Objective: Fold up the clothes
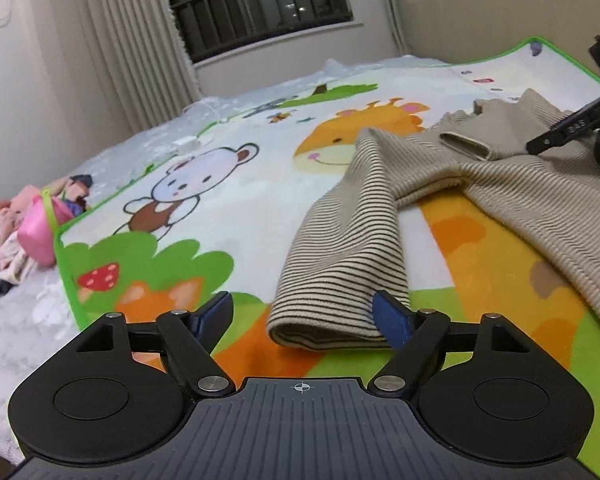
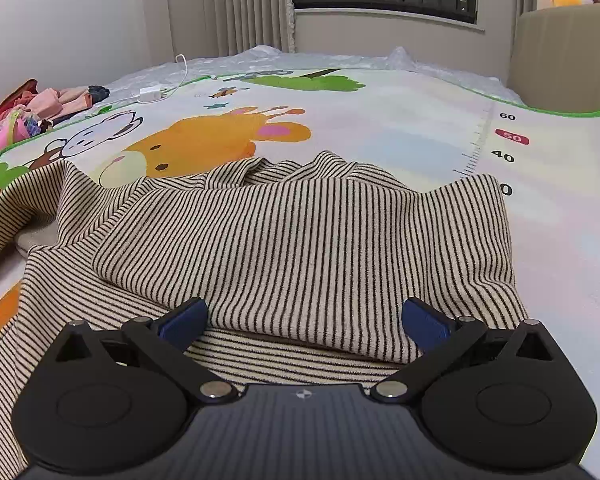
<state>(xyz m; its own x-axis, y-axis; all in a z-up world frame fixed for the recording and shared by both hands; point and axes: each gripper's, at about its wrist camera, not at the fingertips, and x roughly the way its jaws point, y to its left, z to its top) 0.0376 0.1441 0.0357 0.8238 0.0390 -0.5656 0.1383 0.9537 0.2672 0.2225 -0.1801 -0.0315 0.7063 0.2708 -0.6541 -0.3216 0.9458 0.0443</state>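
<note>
1. While the shirt [image 2: 300, 248] lies spread on the mat [image 2: 420, 120] on the bed, one side is already flipped over its middle.
2. Its left sleeve [image 1: 340, 264] stretches out flat toward the left gripper [image 1: 306, 314].
3. That gripper's blue fingers [image 1: 390, 316] stand wide apart, with the sleeve's cuff lying between them and nothing pinched.
4. The right gripper [image 2: 304, 318] is spread wide too, just above the folded part, and holds nothing.
5. I think the shirt is soft, light and floppy, so it will sag and bunch when lifted.
6. A good place to grab looks like the cuff end of the sleeve, or a folded edge where the cloth is double.
7. I see no basket or box. A pile of clothes [image 1: 4, 232] sits loose on the bed, well apart from the shirt.
8. A white charger [image 2: 152, 95] with its cord lies near the mat's far edge.
</note>
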